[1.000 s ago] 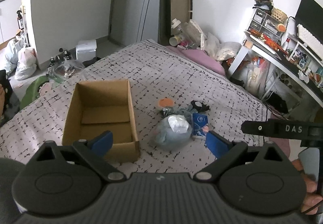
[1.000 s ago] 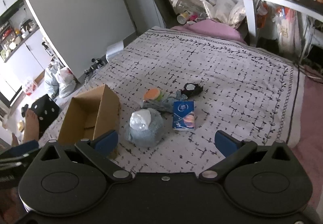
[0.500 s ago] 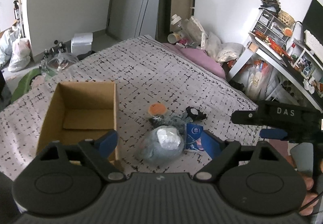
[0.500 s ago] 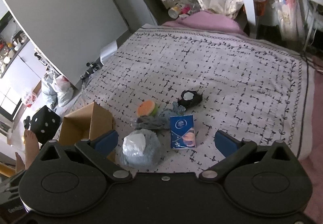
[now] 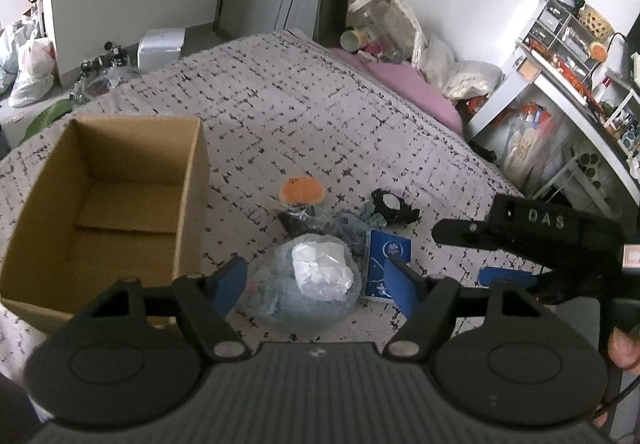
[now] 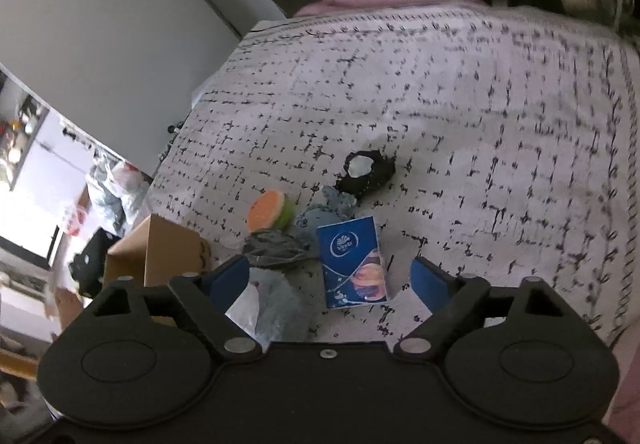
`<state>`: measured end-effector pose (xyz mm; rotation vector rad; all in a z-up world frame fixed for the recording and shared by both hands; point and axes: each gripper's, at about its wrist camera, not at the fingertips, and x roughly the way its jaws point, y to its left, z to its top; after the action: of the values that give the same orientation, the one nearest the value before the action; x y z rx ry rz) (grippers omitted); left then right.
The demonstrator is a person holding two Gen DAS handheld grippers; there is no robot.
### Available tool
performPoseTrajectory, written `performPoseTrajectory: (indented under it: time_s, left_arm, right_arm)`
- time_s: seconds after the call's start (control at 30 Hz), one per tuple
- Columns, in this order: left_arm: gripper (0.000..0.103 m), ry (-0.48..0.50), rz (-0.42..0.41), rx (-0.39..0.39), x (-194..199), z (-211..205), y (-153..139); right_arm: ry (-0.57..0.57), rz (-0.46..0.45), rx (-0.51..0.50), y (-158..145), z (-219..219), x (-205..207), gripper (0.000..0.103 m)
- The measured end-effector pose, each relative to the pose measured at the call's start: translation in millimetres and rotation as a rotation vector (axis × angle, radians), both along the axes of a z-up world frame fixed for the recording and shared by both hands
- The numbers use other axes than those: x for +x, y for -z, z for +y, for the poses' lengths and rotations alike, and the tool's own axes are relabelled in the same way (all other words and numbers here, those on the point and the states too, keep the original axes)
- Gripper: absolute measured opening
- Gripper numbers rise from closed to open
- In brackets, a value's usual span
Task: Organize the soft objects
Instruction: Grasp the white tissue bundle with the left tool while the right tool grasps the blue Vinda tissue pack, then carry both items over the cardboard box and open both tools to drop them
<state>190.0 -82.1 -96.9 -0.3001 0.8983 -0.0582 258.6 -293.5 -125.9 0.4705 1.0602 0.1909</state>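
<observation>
A pile of soft things lies on the patterned bedspread [image 5: 320, 103]. It holds a grey-blue fluffy bundle [image 5: 308, 284] with white paper on top, an orange plush [image 5: 301, 191], a black piece with a white centre [image 5: 390, 203] and a blue tissue pack [image 5: 386, 256]. My left gripper [image 5: 316, 288] hangs just over the bundle, jaws closing, the bundle between its pads with no contact visible. My right gripper [image 6: 331, 282] is over the tissue pack [image 6: 354, 264], jaws closing around it without touching. The orange plush [image 6: 266, 209] and the black piece [image 6: 366, 171] lie beyond.
An open, empty cardboard box [image 5: 100, 203] stands left of the pile, its corner [image 6: 168, 256] showing in the right wrist view. A pink pillow [image 5: 404, 83], bags and a cluttered white desk [image 5: 560, 91] line the bed's far and right sides. A dark crumpled bag [image 6: 276, 250] lies in the pile.
Both grippers have come down and forward toward the pile, which now looms larger. Both pairs of jaws have narrowed. The right wrist view has rolled, tilting the bed.
</observation>
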Motion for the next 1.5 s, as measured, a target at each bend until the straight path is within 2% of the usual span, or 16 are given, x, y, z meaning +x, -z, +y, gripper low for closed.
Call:
performPoseTrajectory:
  time_s: [0.27, 0.43, 0.5, 0.6, 0.63, 0.77, 0.9, 1.1, 1.2, 1.23, 1.5]
  left_arm:
    - [0.066, 0.005, 0.044, -0.004, 18, -14, 25]
    - [0.061, -0.005, 0.080, -0.007, 29, -20, 39]
    - [0.060, -0.018, 0.097, 0.000, 33, -22, 43]
    - [0.050, -0.039, 0.098, 0.007, 34, -22, 47]
    - [0.044, -0.042, 0.097, 0.001, 35, -21, 47]
    - [0.042, -0.059, 0.098, -0.021, 36, -18, 46]
    - [0.041, -0.066, 0.088, -0.033, 33, -16, 43]
    - [0.041, -0.069, 0.074, -0.050, 26, -11, 32]
    - [0.041, -0.075, 0.054, -0.044, 20, -6, 20]
    - [0.041, -0.077, 0.044, -0.044, 17, -4, 14]
    - [0.041, -0.095, -0.033, -0.030, -8, 13, -23]
  right_arm:
    - [-0.019, 0.047, 0.006, 27, 4, 18, 0.082]
    - [-0.051, 0.099, 0.005, 47, 10, 28, 0.073]
    - [-0.063, 0.115, 0.011, 54, 12, 31, 0.072]
    - [-0.070, 0.139, -0.008, 64, 15, 36, 0.072]
    - [-0.074, 0.145, -0.009, 67, 16, 37, 0.072]
    - [-0.083, 0.165, -0.023, 74, 19, 40, 0.072]
    - [-0.097, 0.170, -0.044, 76, 24, 41, 0.072]
    - [-0.128, 0.145, -0.133, 78, 34, 40, 0.070]
    - [-0.147, 0.135, -0.182, 79, 37, 39, 0.053]
    - [-0.143, 0.134, -0.188, 79, 37, 39, 0.050]
    - [-0.090, 0.064, -0.121, 50, 25, 22, 0.049]
